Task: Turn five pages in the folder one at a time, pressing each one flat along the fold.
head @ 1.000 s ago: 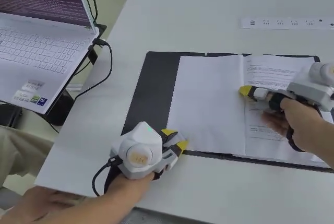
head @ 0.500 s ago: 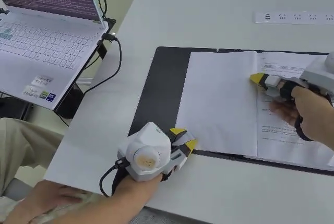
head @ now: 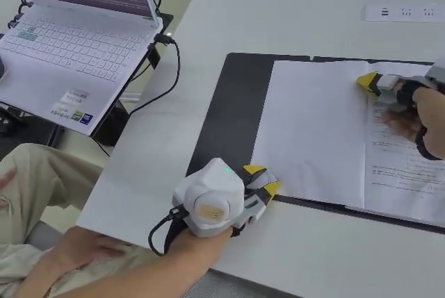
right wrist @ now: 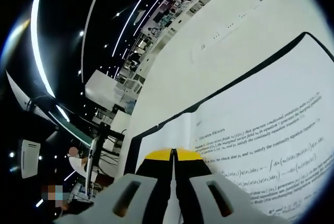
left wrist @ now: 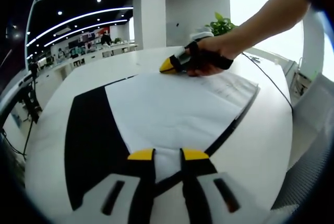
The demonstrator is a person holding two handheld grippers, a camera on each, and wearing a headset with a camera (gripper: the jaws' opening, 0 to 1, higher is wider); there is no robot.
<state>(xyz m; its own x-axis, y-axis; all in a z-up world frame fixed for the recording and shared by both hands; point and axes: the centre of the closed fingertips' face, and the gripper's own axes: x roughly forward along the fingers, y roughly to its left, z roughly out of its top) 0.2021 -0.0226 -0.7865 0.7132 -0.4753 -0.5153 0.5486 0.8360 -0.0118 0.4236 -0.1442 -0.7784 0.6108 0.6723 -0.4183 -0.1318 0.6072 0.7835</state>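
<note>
White left tongs (head: 263, 178), yellow tips.

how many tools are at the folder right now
2. The left tool is at the near edge of the folder, by the corner of the blank page; the right tool is at the fold, near the top.

Right gripper (head: 367, 81) touches the fold of the open folder (head: 229, 103).

An open white laptop (head: 76, 69) sits to my left, just off the white bench (head: 278, 6), its screen lit with lines of text. A black cable (head: 178, 62) loops down from its side. A white power strip (head: 407, 12) lies at the bench's far edge. Beyond the bench stands a green potted plant (left wrist: 222, 24).
</note>
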